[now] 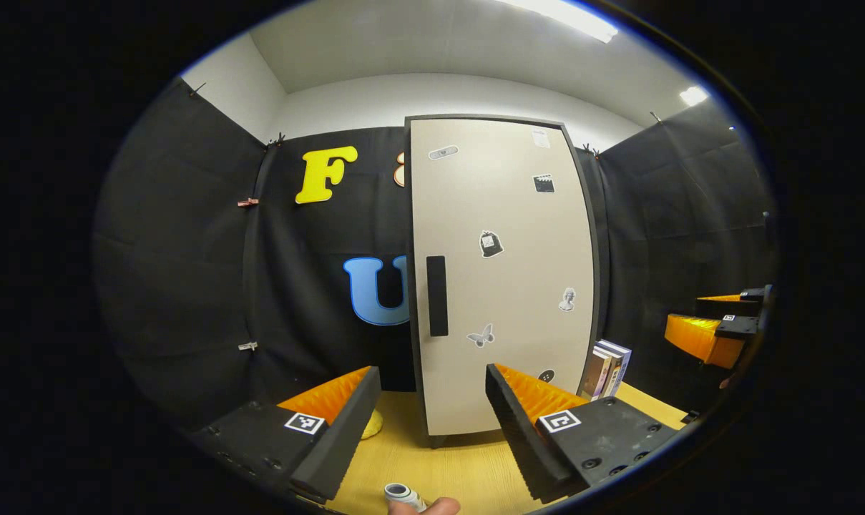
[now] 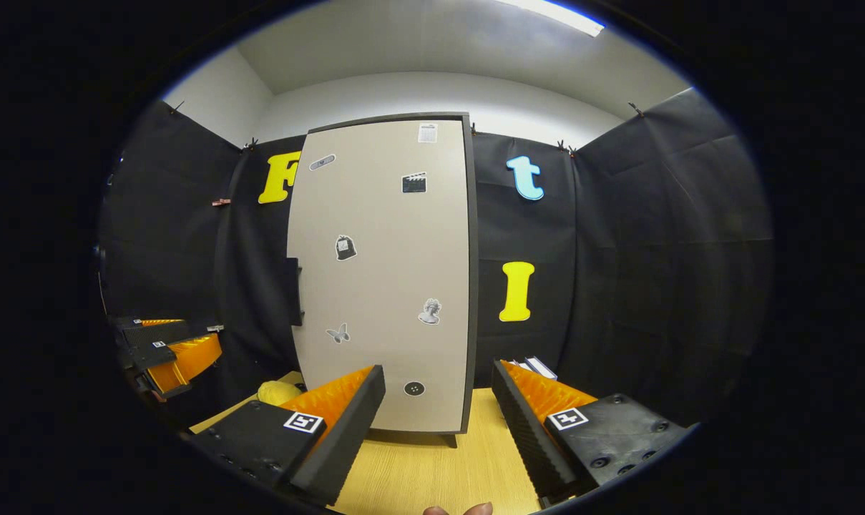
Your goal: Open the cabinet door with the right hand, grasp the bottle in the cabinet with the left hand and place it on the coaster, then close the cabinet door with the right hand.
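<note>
1. Straight ahead at 12 o'clock on the table (image 2: 432,465): cabinet (image 2: 385,272), its door shut. A stiff flat panel, likely light on its hinge.
2. Handle (image 1: 437,295): dark upright bar on the door's left edge. My best hold, I judge, for the right tool.
3. Bottle: presumably inside, hidden by the door; weight and slipperiness untold.
4. Coaster: I cannot tell where it lies.
5. Left tool (image 1: 432,400): fingers apart, empty, short of the door.
6. Right tool (image 2: 436,408): fingers apart, empty, short of the door.
7. Books (image 1: 605,369): upright at the cabinet's 3 o'clock.
8. Yellow lump (image 2: 278,392): at its 9 o'clock.
</note>
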Motion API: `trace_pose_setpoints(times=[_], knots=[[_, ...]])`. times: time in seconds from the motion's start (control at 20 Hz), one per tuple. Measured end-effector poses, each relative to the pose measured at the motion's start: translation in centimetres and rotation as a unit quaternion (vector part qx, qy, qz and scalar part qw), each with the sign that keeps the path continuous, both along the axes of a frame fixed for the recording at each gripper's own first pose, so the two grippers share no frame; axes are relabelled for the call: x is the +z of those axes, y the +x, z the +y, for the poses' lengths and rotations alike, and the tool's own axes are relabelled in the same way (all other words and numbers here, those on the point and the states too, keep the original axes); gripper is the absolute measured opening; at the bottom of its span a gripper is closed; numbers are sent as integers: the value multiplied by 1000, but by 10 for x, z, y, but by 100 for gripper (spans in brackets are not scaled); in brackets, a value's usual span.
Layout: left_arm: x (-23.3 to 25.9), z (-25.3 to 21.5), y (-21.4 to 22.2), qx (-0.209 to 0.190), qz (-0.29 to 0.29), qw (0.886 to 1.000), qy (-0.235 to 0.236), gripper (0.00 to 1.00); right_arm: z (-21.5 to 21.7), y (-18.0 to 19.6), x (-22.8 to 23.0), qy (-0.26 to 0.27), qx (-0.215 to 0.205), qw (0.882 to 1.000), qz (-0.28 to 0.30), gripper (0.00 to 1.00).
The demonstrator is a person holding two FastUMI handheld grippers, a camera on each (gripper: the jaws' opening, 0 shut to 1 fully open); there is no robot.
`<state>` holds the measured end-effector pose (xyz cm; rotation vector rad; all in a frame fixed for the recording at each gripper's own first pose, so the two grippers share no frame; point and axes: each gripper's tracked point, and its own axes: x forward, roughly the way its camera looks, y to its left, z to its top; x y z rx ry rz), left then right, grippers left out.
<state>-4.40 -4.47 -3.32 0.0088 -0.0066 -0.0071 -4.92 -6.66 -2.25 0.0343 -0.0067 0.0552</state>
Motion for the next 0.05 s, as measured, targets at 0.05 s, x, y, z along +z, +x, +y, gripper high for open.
trace_pose_setpoints(times=[0.05], knots=[[0, -1, 0, 0, 0, 1000, 0, 93, -1, 1, 0, 1, 1, 1000, 1, 98]])
